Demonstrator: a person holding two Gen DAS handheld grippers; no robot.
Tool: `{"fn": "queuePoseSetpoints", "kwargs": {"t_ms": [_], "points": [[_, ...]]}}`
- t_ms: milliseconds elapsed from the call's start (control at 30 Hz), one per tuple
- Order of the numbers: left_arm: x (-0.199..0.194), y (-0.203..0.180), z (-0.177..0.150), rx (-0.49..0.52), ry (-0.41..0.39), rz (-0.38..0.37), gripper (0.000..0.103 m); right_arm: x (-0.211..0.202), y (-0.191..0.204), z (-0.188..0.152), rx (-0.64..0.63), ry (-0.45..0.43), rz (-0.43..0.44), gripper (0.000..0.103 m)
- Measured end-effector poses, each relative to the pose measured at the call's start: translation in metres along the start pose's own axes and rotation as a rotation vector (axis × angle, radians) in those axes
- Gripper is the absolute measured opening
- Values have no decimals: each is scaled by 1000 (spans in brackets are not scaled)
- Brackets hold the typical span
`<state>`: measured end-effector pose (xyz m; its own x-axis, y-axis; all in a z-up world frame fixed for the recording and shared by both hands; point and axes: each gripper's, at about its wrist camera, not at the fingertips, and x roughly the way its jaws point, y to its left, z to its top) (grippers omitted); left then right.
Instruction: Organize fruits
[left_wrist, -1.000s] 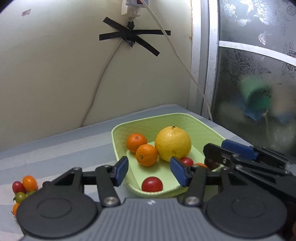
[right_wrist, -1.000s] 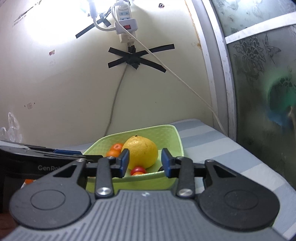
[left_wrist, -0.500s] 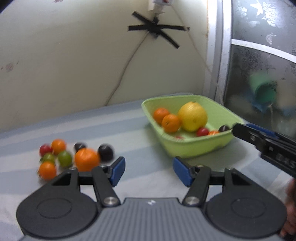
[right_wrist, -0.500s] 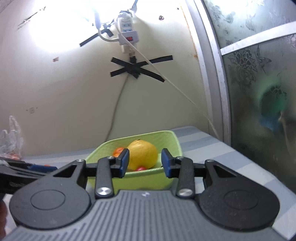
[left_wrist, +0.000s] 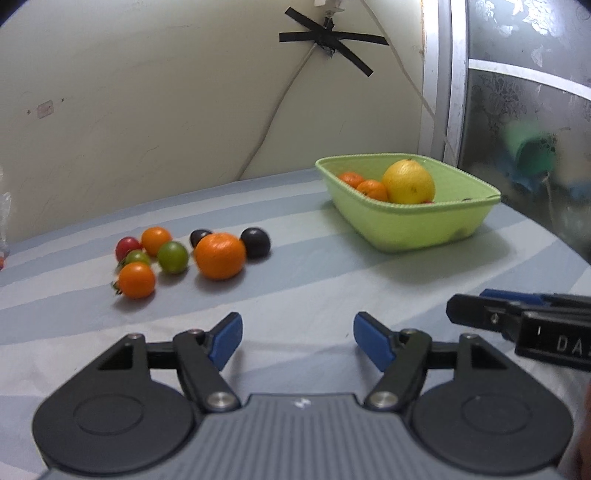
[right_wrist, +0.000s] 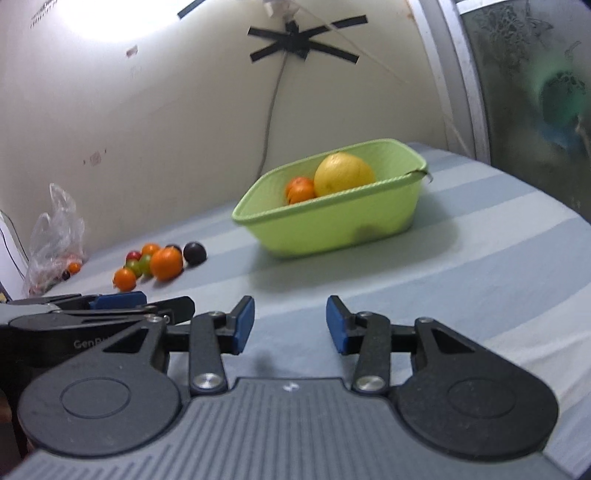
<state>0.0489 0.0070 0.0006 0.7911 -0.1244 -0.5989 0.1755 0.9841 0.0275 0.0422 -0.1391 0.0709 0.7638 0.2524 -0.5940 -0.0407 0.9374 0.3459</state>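
Both the left gripper (left_wrist: 298, 341) and right gripper (right_wrist: 290, 325) are opening (empty); loose fruits (left_wrist: 219, 255) lie beside the green basket (left_wrist: 424, 227)

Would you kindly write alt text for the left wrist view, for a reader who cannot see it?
The left gripper, its fingers opening with nothing between them, points over a striped cloth at loose fruit: a mandarin, small tomatoes and dark plums. A green basket beyond holds a lemon and mandarins.
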Motion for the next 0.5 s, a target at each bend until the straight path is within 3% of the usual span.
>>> {"fn": "queuePoseSetpoints", "kwargs": {"t_ms": [500], "points": [[-2, 10, -7, -19, 13, -42, 69, 7, 27, -9, -51, 20, -16, 47]]}}
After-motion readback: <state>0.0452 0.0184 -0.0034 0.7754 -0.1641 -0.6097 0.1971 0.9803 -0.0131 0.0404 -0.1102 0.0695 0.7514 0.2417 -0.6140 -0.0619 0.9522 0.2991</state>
